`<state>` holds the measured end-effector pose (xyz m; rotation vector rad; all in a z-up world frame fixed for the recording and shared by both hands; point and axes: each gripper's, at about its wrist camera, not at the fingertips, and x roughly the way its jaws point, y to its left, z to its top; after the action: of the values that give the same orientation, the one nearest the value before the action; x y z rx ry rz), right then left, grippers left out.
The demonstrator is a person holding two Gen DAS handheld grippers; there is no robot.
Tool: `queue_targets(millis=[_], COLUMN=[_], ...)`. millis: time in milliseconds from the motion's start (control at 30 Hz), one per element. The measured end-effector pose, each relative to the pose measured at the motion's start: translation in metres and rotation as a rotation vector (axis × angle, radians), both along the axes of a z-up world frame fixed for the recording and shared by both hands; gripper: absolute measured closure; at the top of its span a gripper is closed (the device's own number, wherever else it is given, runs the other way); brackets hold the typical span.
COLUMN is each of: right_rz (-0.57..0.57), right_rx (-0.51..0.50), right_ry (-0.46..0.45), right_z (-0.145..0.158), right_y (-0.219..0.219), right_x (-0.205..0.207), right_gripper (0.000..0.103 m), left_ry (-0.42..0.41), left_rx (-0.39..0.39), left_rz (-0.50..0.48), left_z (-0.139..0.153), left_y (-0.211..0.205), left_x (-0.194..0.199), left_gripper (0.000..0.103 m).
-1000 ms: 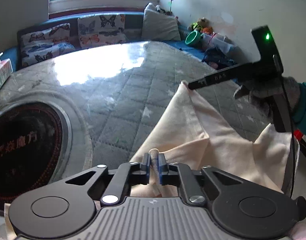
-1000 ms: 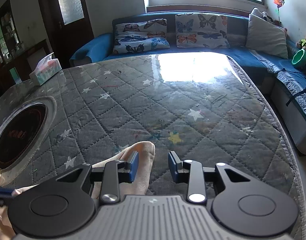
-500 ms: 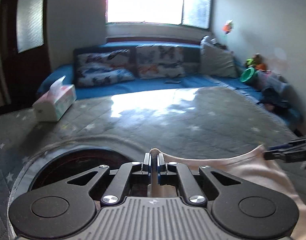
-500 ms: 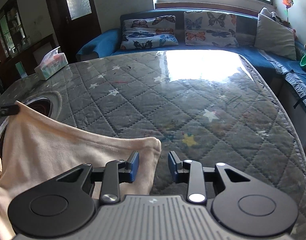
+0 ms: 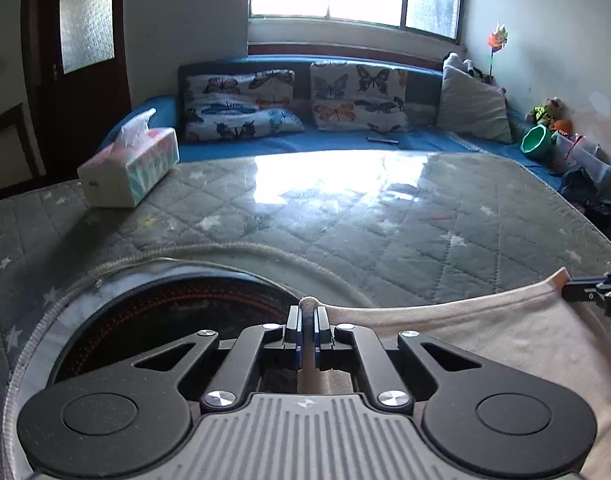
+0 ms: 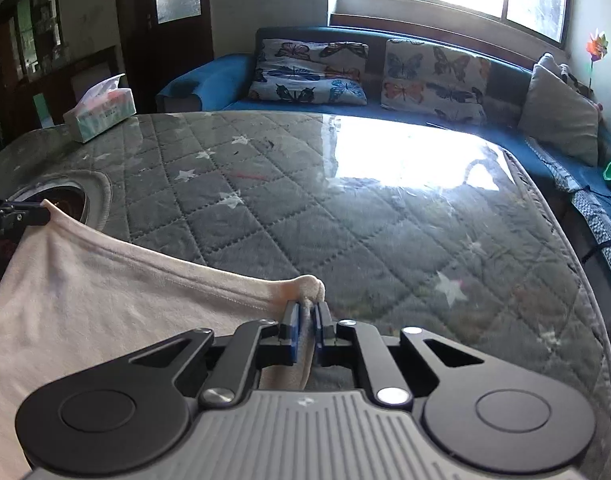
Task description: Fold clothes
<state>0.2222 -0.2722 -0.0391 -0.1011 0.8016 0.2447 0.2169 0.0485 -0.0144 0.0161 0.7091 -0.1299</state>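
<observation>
Pinching cream garment in both jaws, right closing, tissue box beyond, table beneath.

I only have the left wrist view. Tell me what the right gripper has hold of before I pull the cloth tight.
Observer: The right gripper has its jaws closing on a corner of the cream garment. A bunched nub of fabric pokes out past the tips.
Operator: Describe my left gripper from that side.
Observer: The left gripper pinches the other corner, beside the dark round inset in the table cover.
Operator: Report the hem between them.
Observer: In the right wrist view it hangs in a shallow curve from one corner to the other, with its stitched seam showing.
</observation>
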Motion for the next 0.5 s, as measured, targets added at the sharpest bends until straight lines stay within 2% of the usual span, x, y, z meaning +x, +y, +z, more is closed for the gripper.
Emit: queue_targets(millis=[33, 233, 333, 500], right_rz=[0.001, 0.058, 0.106, 0.222], right_rx=[0.004, 0.011, 0.025, 0.02], right_ry=[0.004, -0.009, -0.005, 0.012], right_z=[0.001, 0.018, 0.028, 0.034], right_y=[0.0, 0.0, 0.004, 0.021], right_x=[0.001, -0.019, -0.037, -0.081], right_gripper=[0.091, 0.083, 0.08, 0.075], left_ry=[0.006, -0.013, -0.035, -0.024], left_rx=[-0.001, -0.02, -0.021, -0.02], left_rz=[-0.002, -0.023, -0.088, -0.217], left_z=[0.0, 0.015, 0.026, 0.029], left_y=[0.001, 0.005, -0.001, -0.021], left_x=[0.0, -0.023, -0.049, -0.101], left_gripper=[0.093, 0.091, 0.091, 0.091])
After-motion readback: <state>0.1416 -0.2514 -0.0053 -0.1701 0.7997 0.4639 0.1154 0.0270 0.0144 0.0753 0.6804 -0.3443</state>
